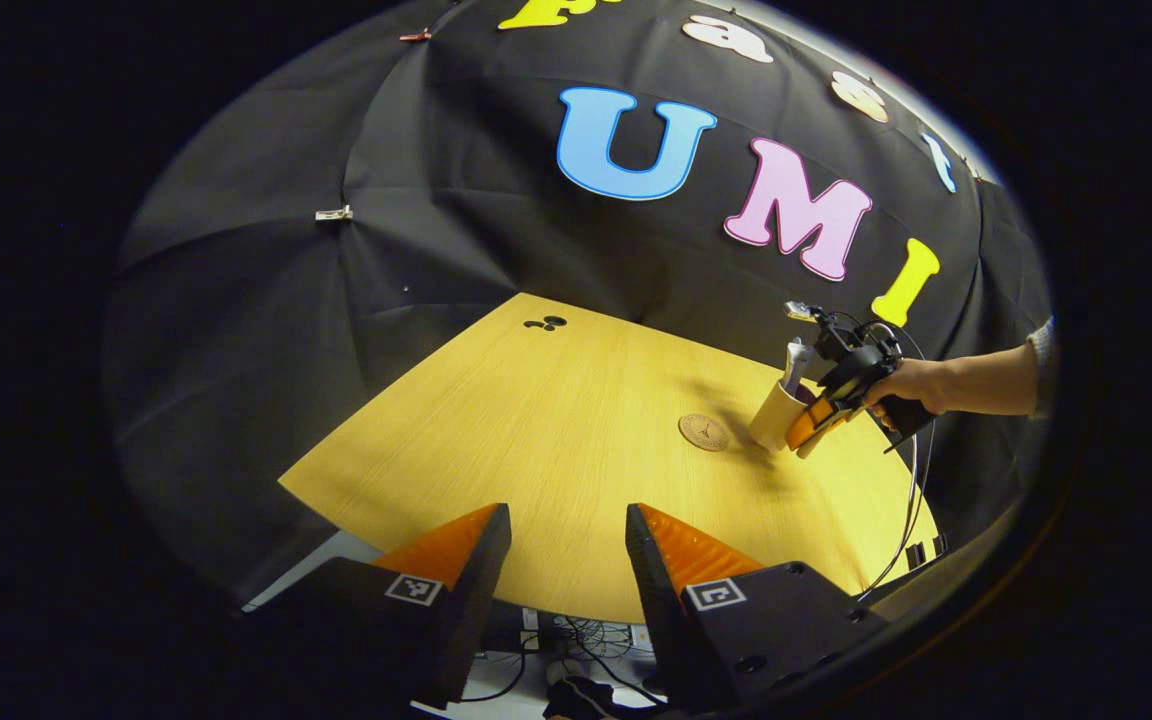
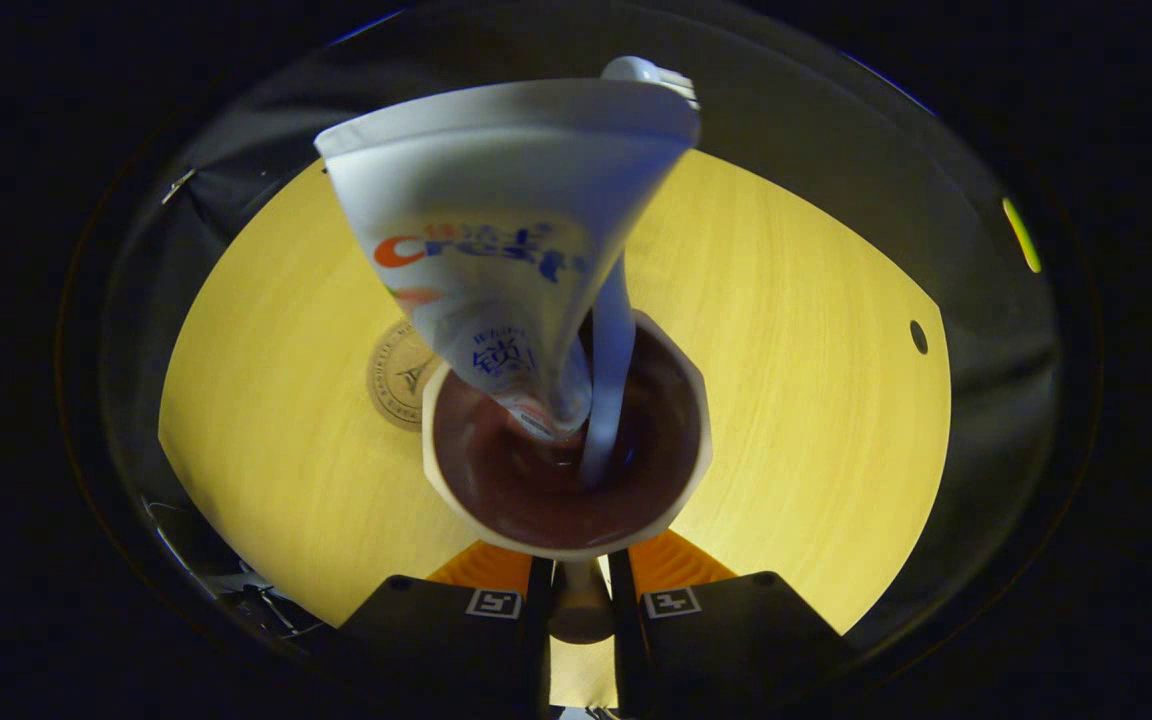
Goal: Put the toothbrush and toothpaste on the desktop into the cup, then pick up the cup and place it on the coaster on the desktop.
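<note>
A cream cup (image 2: 698,452) with a dark inside holds a white toothpaste tube (image 2: 496,250) and a white toothbrush (image 2: 611,350), both standing up out of it. My right gripper (image 2: 581,592) is shut on the cup's handle. In the left gripper view the cup (image 1: 771,415) hangs tilted in the right gripper (image 1: 816,420), just right of the round brown coaster (image 1: 704,432). From the right gripper view the coaster (image 2: 398,372) lies left of the cup, partly hidden by it. My left gripper (image 1: 568,530) is open over the table's near edge, holding nothing.
The wooden table (image 1: 556,420) has a dark cable hole (image 1: 544,323) near its far corner. A person's hand (image 1: 911,385) holds the right gripper, and a cable hangs from it over the table's right edge. Cables (image 1: 586,640) lie below the near edge.
</note>
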Tool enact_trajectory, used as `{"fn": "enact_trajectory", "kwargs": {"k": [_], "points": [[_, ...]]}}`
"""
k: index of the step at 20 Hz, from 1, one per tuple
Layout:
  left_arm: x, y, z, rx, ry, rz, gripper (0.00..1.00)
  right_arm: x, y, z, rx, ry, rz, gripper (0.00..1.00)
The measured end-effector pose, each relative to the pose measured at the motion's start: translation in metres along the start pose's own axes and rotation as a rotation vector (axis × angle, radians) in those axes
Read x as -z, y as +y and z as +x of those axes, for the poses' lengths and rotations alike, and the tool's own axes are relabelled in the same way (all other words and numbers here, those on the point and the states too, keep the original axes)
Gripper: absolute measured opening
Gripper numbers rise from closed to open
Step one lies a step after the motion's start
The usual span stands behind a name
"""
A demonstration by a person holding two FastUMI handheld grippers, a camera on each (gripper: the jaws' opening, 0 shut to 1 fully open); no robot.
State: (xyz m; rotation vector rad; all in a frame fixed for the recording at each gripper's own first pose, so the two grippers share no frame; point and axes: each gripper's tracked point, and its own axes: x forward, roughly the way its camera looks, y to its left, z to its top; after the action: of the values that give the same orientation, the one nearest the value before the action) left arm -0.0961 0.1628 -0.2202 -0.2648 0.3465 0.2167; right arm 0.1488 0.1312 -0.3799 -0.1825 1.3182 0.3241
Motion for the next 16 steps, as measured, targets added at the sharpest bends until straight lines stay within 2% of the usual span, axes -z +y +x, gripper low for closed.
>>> {"fn": "enact_trajectory", "kwargs": {"k": [3,4,5,6,11,12,13,16], "points": [[0.003,0.011,-0.011,-0.022,-0.004,-0.014,0.73,-0.017,0.028,0.0,-0.029,-0.009,-0.044,0.29],[0.003,0.013,-0.013,-0.031,-0.004,-0.018,0.73,-0.021,0.038,0.002,-0.04,-0.006,-0.056,0.24],[0.003,0.016,-0.016,-0.04,-0.006,-0.022,0.73,-0.025,0.047,0.005,-0.048,-0.005,-0.067,0.29],[0.004,0.018,-0.019,-0.049,-0.007,-0.026,0.73,-0.028,0.054,0.007,-0.052,-0.004,-0.074,0.29],[0.009,0.033,-0.032,-0.098,-0.007,-0.048,0.73,-0.038,0.074,0.022,-0.058,0.019,-0.106,0.29],[0.011,0.036,-0.033,-0.107,-0.005,-0.054,0.73,-0.04,0.076,0.025,-0.058,0.023,-0.11,0.34],[0.012,0.039,-0.035,-0.117,-0.002,-0.061,0.73,-0.041,0.079,0.028,-0.06,0.029,-0.111,0.24],[0.015,0.044,-0.035,-0.135,0.005,-0.081,0.73,-0.044,0.082,0.035,-0.06,0.041,-0.122,0.29]]}}
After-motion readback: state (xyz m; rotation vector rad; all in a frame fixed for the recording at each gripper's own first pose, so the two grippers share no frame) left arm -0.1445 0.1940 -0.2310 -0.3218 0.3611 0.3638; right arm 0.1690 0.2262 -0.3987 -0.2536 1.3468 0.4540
